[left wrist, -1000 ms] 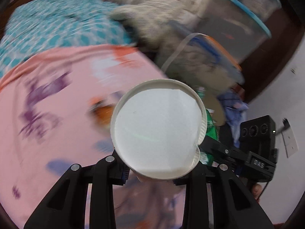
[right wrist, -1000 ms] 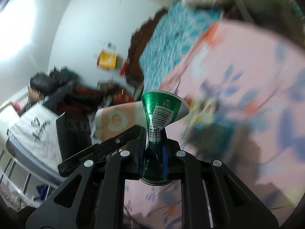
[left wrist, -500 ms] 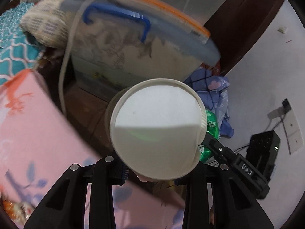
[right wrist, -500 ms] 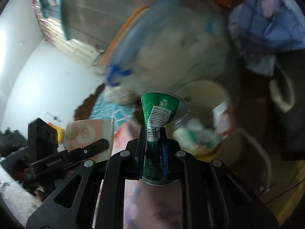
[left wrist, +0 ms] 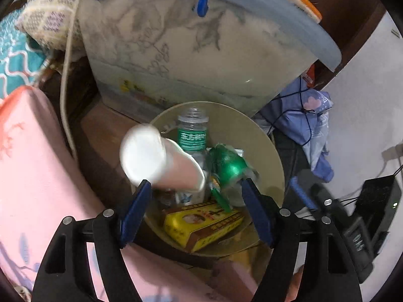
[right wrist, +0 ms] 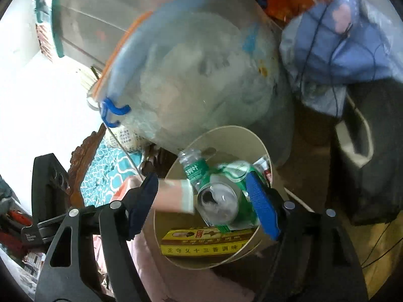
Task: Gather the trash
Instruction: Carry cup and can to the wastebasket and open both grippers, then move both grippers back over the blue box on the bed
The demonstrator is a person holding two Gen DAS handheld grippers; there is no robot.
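Opening over the bin: left wrist view shows the left tongs (left wrist: 195,192) spreading apart, pads clear of the paper cup (left wrist: 161,162), which is blurred and tipped, mouth toward the near-left rim of the waste bin (left wrist: 267,138). Cup sits partly over that rim. Bin already holds 1 water bottle (left wrist: 192,136), 1 yellow box (left wrist: 201,222), and the green can (left wrist: 230,168), also blurred.

Right wrist view: right tongs (right wrist: 202,201) likewise spreading apart, nothing clamped. Green can (right wrist: 219,202) lies between the pads, open top facing the lens, above the yellow box (right wrist: 205,242) inside the bin (right wrist: 226,132). Cup (right wrist: 176,196) close beside it.

Risk, as judged: cup overlaps the rim, so it may clip the edge and tumble out onto the pink bedding (left wrist: 37,163). Can looks safer, being well inside.
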